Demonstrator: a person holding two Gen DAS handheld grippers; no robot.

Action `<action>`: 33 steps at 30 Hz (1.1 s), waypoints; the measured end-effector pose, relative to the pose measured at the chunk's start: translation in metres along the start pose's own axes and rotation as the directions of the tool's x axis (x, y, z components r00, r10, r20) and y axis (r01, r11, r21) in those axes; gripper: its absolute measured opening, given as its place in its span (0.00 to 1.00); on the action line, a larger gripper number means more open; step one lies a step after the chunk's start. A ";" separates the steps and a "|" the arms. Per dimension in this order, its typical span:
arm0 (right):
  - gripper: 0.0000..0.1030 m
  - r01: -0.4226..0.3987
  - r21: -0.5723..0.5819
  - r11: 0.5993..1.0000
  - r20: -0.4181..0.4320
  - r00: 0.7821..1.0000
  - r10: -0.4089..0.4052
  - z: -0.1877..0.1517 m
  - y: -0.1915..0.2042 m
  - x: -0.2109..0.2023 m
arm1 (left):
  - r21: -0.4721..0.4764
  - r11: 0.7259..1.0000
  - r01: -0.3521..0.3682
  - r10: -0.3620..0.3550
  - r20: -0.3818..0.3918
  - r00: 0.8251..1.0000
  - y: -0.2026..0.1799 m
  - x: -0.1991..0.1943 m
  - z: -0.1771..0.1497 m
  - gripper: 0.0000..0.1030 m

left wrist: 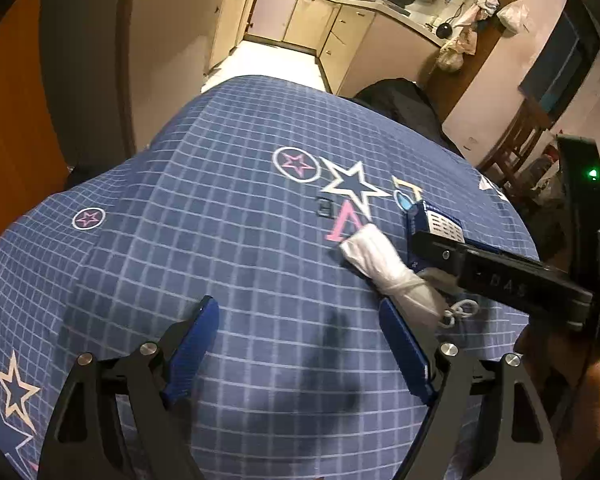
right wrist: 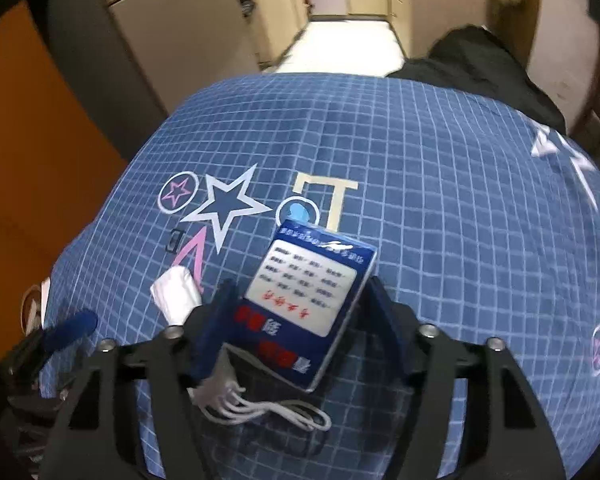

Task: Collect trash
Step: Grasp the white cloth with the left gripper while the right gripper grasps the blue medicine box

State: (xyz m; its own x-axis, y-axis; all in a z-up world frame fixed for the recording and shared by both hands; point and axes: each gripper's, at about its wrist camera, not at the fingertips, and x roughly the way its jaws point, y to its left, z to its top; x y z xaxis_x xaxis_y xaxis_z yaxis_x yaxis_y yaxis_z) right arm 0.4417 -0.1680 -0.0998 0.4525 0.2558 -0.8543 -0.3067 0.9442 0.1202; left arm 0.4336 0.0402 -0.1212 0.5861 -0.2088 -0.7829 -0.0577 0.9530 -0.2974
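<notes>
A blue tissue pack with a white label lies on the blue checked tablecloth, between the fingers of my right gripper, whose jaws stand close on its sides. A knotted white plastic bag lies just left of it, also in the right wrist view. A white looped string lies under the pack. My left gripper is open and empty over bare cloth, its right finger near the bag. The right gripper shows in the left wrist view.
The tablecloth carries star and letter prints. A dark chair back stands behind the table. Kitchen cabinets and a tiled floor lie beyond. An orange door is at the left.
</notes>
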 end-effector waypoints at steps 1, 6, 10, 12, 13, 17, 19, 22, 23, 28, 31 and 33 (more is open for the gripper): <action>0.56 0.014 -0.028 1.000 0.003 1.000 -0.014 -0.002 0.000 -0.003 | 0.009 1.000 0.004 -0.003 -0.001 1.000 -0.004 0.002 0.000 0.79; 0.56 0.045 -0.065 0.997 0.017 0.999 -0.044 -0.011 -0.029 -0.024 | 0.033 0.999 0.010 -0.010 -0.004 1.000 -0.029 0.014 0.003 0.80; 0.56 0.050 -0.071 0.996 -0.005 0.999 -0.050 -0.023 -0.057 -0.033 | 0.059 0.998 -0.024 0.025 -0.011 1.000 -0.052 0.033 0.010 0.80; 0.56 0.058 -0.075 0.996 -0.009 0.998 -0.059 -0.029 -0.068 -0.033 | 0.079 0.997 -0.024 0.024 -0.004 1.000 -0.064 0.041 0.013 0.81; 0.56 0.052 -0.071 0.996 -0.009 0.999 -0.053 -0.034 -0.069 -0.036 | 0.091 0.996 -0.017 0.017 -0.002 1.000 -0.069 0.045 0.015 0.80; 0.56 0.015 -0.056 0.998 0.003 1.000 -0.014 -0.043 -0.081 -0.043 | 0.250 0.968 0.017 -0.023 0.021 1.000 -0.096 0.062 0.017 0.71; 0.57 0.003 -0.057 0.998 0.008 1.000 -0.003 -0.044 -0.084 -0.043 | 0.295 0.955 0.008 -0.016 0.026 1.000 -0.103 0.067 0.019 0.71; 0.57 -0.018 -0.044 0.999 0.019 1.000 0.019 -0.047 -0.089 -0.042 | 0.251 0.968 -0.011 0.005 0.027 1.000 -0.100 0.071 0.025 0.71; 0.57 -0.020 -0.041 0.999 0.024 0.999 0.021 -0.048 -0.089 -0.042 | 0.244 0.970 -0.023 0.016 0.029 0.999 -0.101 0.073 0.027 0.71; 0.57 0.002 -0.037 0.999 0.047 0.999 -0.001 -0.049 -0.085 -0.039 | 0.273 0.956 -0.107 0.096 0.053 0.994 -0.112 0.081 0.026 0.71; 0.55 0.029 -0.043 0.999 0.068 0.997 -0.026 -0.052 -0.077 -0.036 | 0.247 0.962 -0.117 0.104 0.066 0.992 -0.111 0.083 0.029 0.49; 0.53 0.021 -0.037 0.999 0.082 0.996 -0.018 -0.053 -0.073 -0.036 | 0.230 0.964 -0.131 0.117 0.073 0.990 -0.108 0.083 0.032 0.27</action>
State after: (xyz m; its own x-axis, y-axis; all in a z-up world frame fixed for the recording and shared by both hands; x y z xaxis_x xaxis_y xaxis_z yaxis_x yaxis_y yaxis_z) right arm 0.4037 -0.2574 -0.1046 0.5252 0.2546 -0.8120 -0.3277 0.9411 0.0832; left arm 0.5144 -0.0734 -0.1362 0.6330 -0.0791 -0.7701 0.0536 0.9969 -0.0584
